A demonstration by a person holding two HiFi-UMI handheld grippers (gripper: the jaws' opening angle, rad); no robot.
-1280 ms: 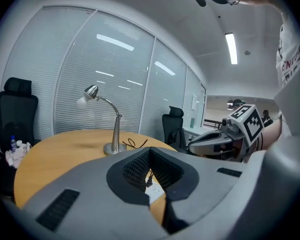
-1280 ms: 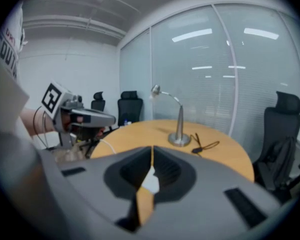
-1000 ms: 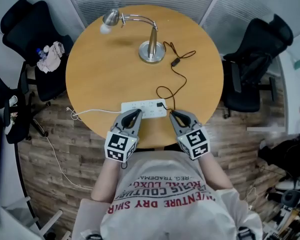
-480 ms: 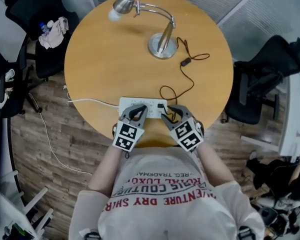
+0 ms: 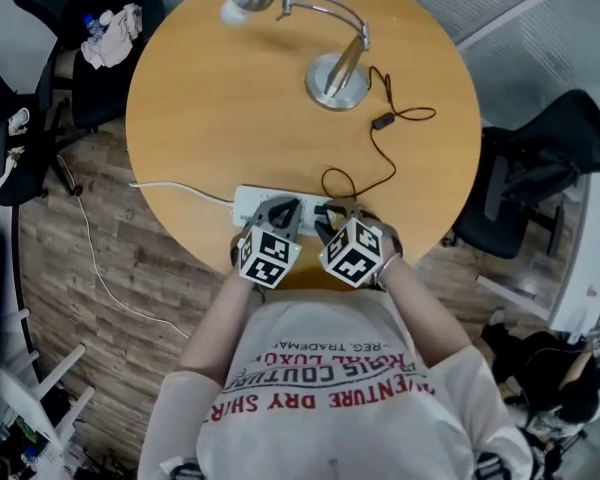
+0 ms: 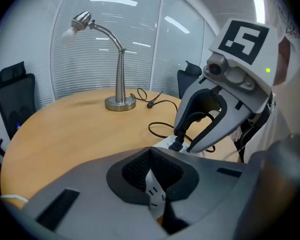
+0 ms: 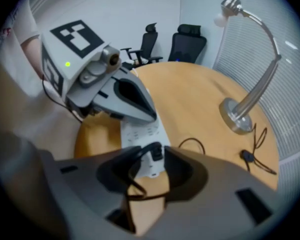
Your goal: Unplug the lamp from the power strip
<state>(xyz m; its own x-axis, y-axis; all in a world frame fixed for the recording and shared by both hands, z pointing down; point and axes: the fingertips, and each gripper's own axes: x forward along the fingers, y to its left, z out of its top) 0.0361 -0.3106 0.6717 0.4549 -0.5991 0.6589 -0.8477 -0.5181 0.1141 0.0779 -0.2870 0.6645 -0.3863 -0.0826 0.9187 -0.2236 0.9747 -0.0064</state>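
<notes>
A round surface of smooth, honey-coloured wood fills the upper middle of the head view. The lamp stands near its upper right edge. It is brushed silver metal, with a flat disc base, a tapered stem and a thin arched neck ending in a small bell-shaped shade at the upper left.

A thin black cord runs from the base in loose loops, carries a small oblong inline switch, and curls down towards the lower edge of the surface. There lies the power strip, a long, flat, white plastic bar. Its white cable trails off the left edge of the surface over the wood-plank floor.

The black plug, small and blocky, sits on the strip's top face at its right end. The right tool straddles it. Its grey jaws with dark padded insides are opening, and the plug stands between them with a gap on either side.

The left tool has its jaws pressed together into a pointed wedge, pinching nothing. In the right gripper view its tips rest on the top of the strip, just left of the plug.

Each tool carries a white cube with black square markers. Black office chairs stand around the surface, one at the upper left holding a crumpled pale cloth.
</notes>
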